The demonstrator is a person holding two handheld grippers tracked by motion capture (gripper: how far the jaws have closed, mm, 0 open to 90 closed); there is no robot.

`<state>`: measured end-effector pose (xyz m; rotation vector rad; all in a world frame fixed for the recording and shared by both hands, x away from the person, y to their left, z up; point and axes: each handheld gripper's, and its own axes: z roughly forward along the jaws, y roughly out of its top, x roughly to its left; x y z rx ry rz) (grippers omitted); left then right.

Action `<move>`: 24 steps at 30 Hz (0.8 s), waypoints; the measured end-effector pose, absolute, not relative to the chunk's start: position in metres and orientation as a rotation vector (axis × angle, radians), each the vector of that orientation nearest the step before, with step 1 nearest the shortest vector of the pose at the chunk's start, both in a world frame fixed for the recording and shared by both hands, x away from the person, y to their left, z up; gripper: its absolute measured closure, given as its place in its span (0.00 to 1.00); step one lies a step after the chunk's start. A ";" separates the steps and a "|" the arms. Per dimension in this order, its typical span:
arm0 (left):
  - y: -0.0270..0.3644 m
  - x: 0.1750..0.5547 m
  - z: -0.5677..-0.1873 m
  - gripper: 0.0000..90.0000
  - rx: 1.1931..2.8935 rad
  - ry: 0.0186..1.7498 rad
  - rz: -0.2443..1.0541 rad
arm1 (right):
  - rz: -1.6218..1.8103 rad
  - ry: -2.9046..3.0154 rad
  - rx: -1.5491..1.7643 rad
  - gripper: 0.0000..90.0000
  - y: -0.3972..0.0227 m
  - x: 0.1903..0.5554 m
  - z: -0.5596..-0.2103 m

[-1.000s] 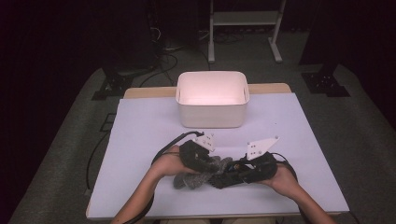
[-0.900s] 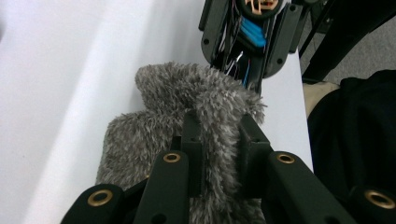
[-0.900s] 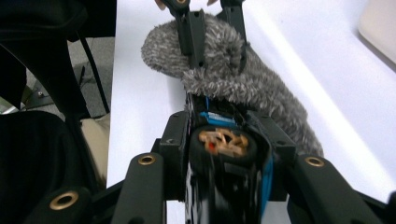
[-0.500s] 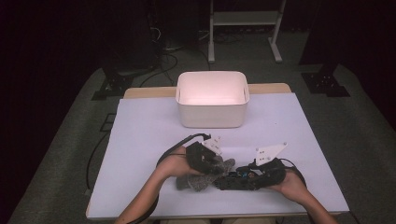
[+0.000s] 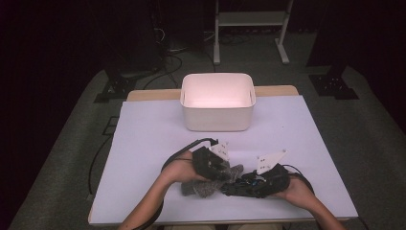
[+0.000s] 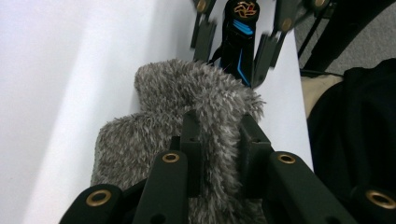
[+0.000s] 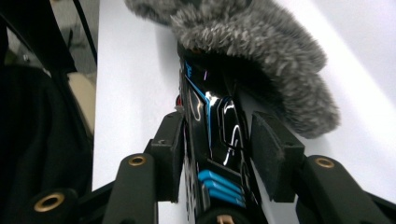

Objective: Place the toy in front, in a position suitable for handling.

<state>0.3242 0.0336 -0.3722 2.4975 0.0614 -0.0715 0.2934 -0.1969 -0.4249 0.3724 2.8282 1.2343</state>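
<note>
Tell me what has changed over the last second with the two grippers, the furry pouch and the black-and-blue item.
The right gripper has just been opening its jaws; the glossy black-and-blue item sits between them with a gap on one side, its far end inside the grey furry pouch. The hands have drawn slightly nearer the table's near edge. Unchanged: the left gripper stays clamped on the pouch's edge, and the white bin has not moved.

Nothing readable here, honestly. Closest thing is a small gold swirly emblem on the end of the black-and-blue object (image 6: 240, 35), and that's a logo-ish squiggle, not letters or numbers.
</note>
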 end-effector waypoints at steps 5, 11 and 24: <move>0.026 0.322 -0.371 0.84 2.504 0.028 -0.066 | 1.203 2.847 0.355 0.59 -0.189 0.294 -0.430; 0.019 0.317 -0.370 0.84 2.540 -0.013 -0.048 | 1.173 2.853 0.363 0.55 -0.194 0.290 -0.430; -0.003 0.311 -0.367 0.84 2.536 -0.074 -0.054 | 1.206 2.835 0.418 0.67 -0.217 0.280 -0.441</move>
